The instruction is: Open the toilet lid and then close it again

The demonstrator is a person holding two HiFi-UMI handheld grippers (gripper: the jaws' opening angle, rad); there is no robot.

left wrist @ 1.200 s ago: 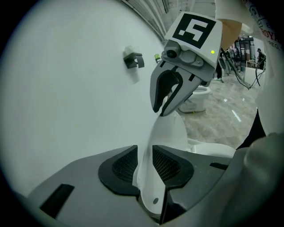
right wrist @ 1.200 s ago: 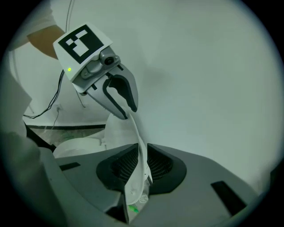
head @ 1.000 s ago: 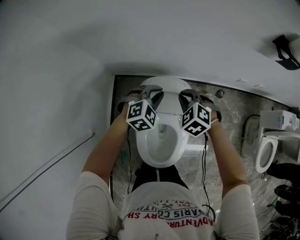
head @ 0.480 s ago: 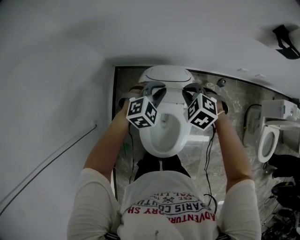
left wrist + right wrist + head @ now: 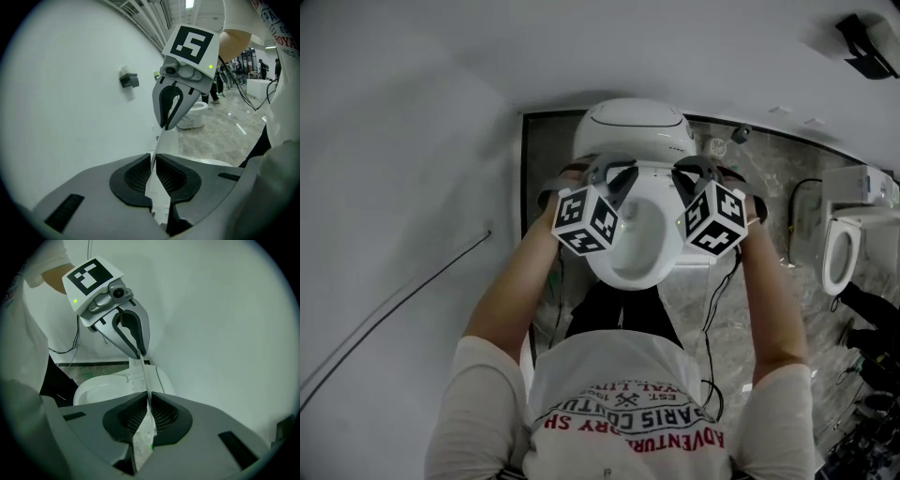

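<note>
Two grips on one thing: left tongs, just drawn a little tighter, pinching the thin white toilet lid by one side edge; right tongs pressed onto the opposite side edge; each pair in sight of the other's camera at the far end of the same slim white plate. Seen edge-on from both gripper views, hence lying in the very line between the two tongs, with that grip-to-grip axis running crosswise to the person. Held raised, clear of the bowl, its opening bare in the head view, below the tongs and nearer the person. Beyond the tongs, toward the wall, a white domed rear housing, with the hinge taken to be on that side. Tilt hard to read from so steep a view; nearly upright at a guess. Neither hand nearer than the other: level with each other, equally far out from the rear housing, one on each flank of the lid. For closing, then, a move away from the wall, forward and down toward the bowl, in one shared arc about the rear. Both sides to be kept in step, so as not to twist so thin a plate between two separate pinches.
</note>
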